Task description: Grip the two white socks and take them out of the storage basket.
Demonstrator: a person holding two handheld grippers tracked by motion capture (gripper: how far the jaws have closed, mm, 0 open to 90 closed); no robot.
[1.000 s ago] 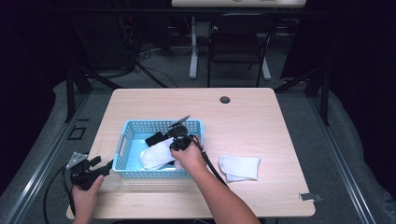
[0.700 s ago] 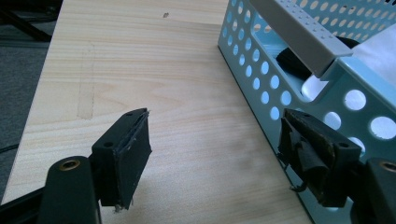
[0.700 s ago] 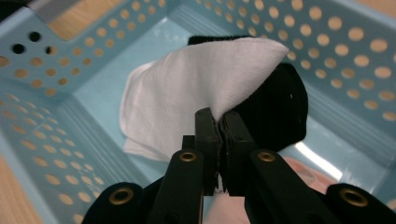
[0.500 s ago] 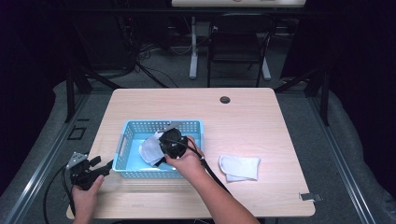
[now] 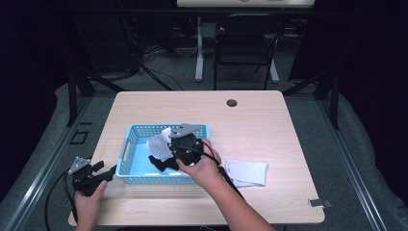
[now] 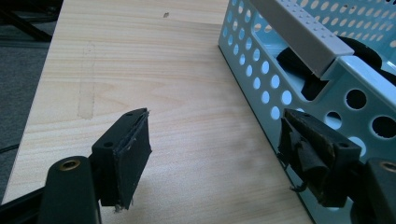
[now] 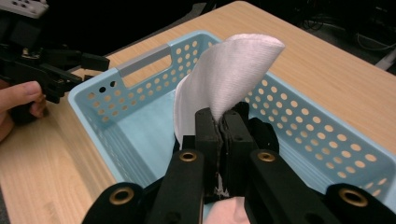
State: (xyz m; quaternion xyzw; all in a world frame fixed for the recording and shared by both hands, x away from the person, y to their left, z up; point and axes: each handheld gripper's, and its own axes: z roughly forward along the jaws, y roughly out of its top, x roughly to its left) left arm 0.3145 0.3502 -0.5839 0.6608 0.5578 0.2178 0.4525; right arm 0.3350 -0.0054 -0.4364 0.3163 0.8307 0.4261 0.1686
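The left gripper [image 6: 212, 158] has its two black jaws wide apart with nothing between them, low over the wooden table [image 6: 140, 70], and its right jaw is just beside the blue basket [image 6: 299, 70].

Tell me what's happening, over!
Right gripper shut on white sock above blue basket. Left gripper open, beside basket. Nothing blocking.

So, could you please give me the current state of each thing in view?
Right hand-held gripper: shut on white sock, held above the basket.
Left hand-held gripper: open, beside the basket.
Blue basket: upright, black item inside.
Second white sock: flat on table.
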